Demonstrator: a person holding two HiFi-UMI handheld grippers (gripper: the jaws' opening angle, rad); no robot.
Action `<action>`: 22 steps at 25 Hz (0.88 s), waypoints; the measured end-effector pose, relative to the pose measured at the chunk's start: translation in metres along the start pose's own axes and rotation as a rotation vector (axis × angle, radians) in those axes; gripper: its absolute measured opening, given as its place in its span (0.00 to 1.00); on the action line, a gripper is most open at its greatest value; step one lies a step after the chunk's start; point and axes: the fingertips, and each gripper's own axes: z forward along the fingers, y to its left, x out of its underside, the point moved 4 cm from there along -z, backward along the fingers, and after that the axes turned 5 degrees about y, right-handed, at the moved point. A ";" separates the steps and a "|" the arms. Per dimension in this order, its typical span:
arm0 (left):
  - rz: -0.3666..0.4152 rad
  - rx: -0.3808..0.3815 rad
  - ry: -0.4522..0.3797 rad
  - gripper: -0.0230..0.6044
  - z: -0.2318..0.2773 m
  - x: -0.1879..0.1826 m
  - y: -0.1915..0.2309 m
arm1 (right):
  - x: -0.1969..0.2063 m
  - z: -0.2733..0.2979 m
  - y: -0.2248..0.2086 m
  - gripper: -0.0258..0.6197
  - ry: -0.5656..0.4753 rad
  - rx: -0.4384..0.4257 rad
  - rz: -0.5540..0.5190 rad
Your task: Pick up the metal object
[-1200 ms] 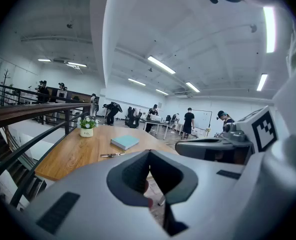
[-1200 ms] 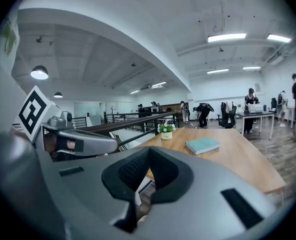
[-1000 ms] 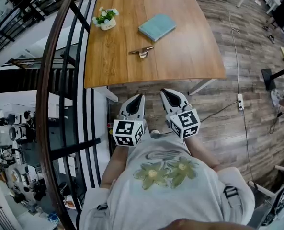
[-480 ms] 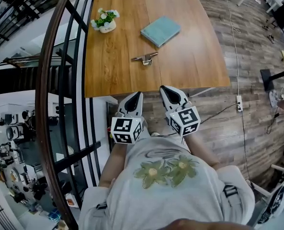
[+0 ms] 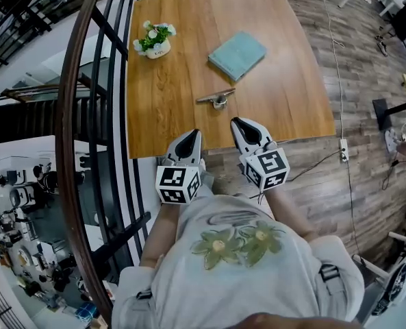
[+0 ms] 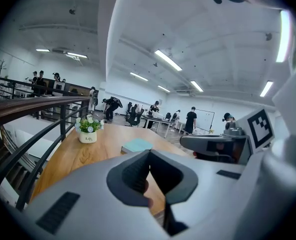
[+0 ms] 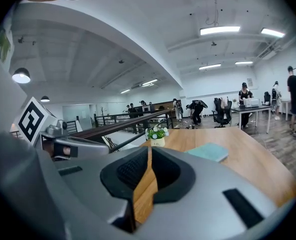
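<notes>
Fingers (image 7: 170, 173) of R gripper (image 7: 148, 150) just cracking open, nothing between, L gripper (image 6: 149, 155) closed

— Head view?
— On the person's head, steeply down onto the tabletop (image 5: 182, 81), fairly far.
— Others?
— Left gripper view, right gripper view: low on left tongs (image 5: 194, 134), right tongs (image 5: 237, 122), facing along them across the tabletop. All share flower pot (image 5: 155, 46), teal book (image 5: 237, 55).
</notes>
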 end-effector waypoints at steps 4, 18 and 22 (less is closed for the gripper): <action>0.010 0.022 0.007 0.06 0.013 -0.012 0.019 | -0.004 0.019 -0.003 0.14 0.018 0.019 0.005; 0.058 0.105 0.042 0.06 0.063 -0.046 0.082 | -0.002 0.096 -0.021 0.30 0.114 0.061 0.023; 0.075 0.125 0.056 0.06 0.075 -0.052 0.095 | 0.007 0.111 -0.027 0.34 0.144 0.083 0.037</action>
